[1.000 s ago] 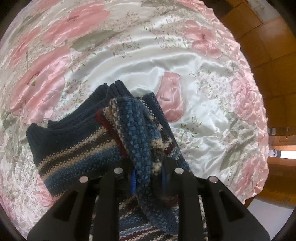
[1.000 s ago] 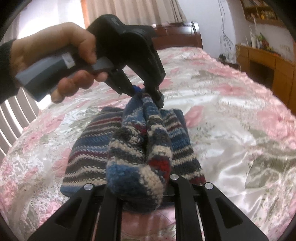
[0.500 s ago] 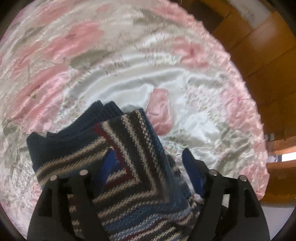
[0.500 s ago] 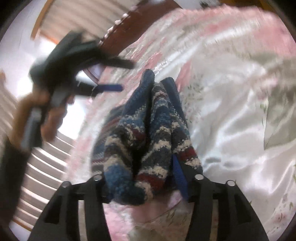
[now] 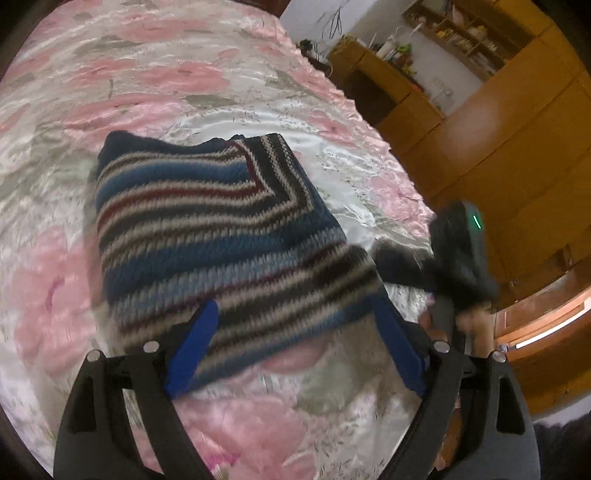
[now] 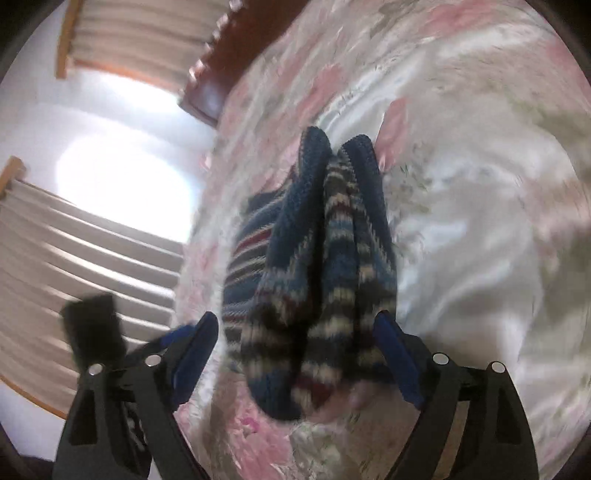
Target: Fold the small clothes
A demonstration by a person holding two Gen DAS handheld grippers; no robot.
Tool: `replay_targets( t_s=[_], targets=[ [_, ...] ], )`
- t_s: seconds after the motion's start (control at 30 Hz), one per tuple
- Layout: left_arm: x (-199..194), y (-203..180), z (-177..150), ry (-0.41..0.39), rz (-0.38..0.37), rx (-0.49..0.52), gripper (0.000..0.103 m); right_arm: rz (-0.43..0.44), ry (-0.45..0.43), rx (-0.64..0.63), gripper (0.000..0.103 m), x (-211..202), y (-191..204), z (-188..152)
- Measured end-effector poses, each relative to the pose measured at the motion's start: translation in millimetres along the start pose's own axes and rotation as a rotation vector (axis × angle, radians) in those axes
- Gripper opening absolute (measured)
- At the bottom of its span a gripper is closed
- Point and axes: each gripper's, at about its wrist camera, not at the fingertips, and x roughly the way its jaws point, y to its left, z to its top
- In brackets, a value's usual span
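Home bedroom. Work surface is a bed with a shiny satin bedspread [image 5: 155,85], pink flowers on white. Dark wooden headboard [image 6: 221,70] at the bed's far end. Beige pleated curtains [image 6: 122,29] beside a bright window [image 6: 122,177]. Orange-brown wooden cabinets [image 5: 517,122] and a cluttered wall shelf [image 5: 454,33] with small household items stand past the bed.

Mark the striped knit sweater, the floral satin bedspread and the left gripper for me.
Striped blue, cream and maroon knit sweater [image 5: 207,236]: left wrist view, flat top of the folded panel.
Pink floral satin bedspread [image 5: 110,77]: left wrist view, bare stretch beyond the sweater.
Left gripper [image 5: 295,347]: left wrist view, midway between blue fingertips, open.
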Motion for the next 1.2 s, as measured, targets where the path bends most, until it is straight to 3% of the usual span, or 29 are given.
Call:
replay_targets(
  t_s=[0.1,0.2,0.27,0.3,0.4,0.47,0.6,0.67,0.83,0.97,1.1,1.13,1.17,1.2],
  targets=[
    [-8.8,-7.0,-14.1,-0.029,0.01,0.04,0.086,-0.105,0.075,-0.035,0.087,19.3,11.5,21.4],
    [-11.3,-10.9,-19.0,-0.043,-0.003,0.058,0.086,-0.119,0.124,-0.043,0.085,37.1,17.9,31.7],
    [-10.7,-12.6,-21.3,-0.057,-0.031,0.068,0.086,-0.135,0.142,-0.042,0.064,45.7,17.1,35.5],
    [-8.1,-13.2,-21.5,-0.061,-0.04,0.074,0.086,-0.134,0.148,-0.043,0.038,48.2,15.7,37.1],
    [-0.3,-13.4,-22.2,-0.064,-0.046,0.078,0.086,-0.105,0.106,-0.074,0.03,39.1,24.0,45.2],
    [6.2,-11.8,-24.1,-0.069,-0.065,0.072,0.086,-0.037,0.03,-0.091,0.026,19.3,28.3,45.9],
    [39.2,2.5,-34.3,0.007,-0.046,0.014,0.085,-0.132,0.055,0.01,0.028,32.4,-19.7,39.7],
    [47.1,4.9,-40.3,0.027,-0.04,0.01,0.085,-0.13,0.038,0.022,0.046,30.2,-33.3,34.9],
    [39.6,-0.3,-50.0,0.002,-0.057,0.054,0.086,-0.104,-0.068,-0.023,0.052,10.1,-12.9,67.5],
    [32.0,-2.7,-50.3,-0.026,-0.069,0.059,0.086,-0.122,-0.001,-0.04,0.054,46.1,0.4,107.0],
    [24.2,-3.7,-45.3,-0.051,-0.076,0.067,0.087,-0.108,0.034,-0.058,0.054,71.3,9.0,123.9],
    [23.4,-3.0,-44.0,-0.05,-0.082,0.069,0.087,-0.134,0.047,-0.076,0.051,78.9,11.3,126.0],
    [24.5,-2.2,-42.2,-0.044,-0.08,0.069,0.087,-0.155,0.065,-0.091,0.042,87.1,13.2,126.7],
    [25.5,-1.1,-42.2,-0.041,-0.076,0.068,0.087,-0.193,0.078,-0.128,0.01,93.1,18.8,127.5]
  ],
)
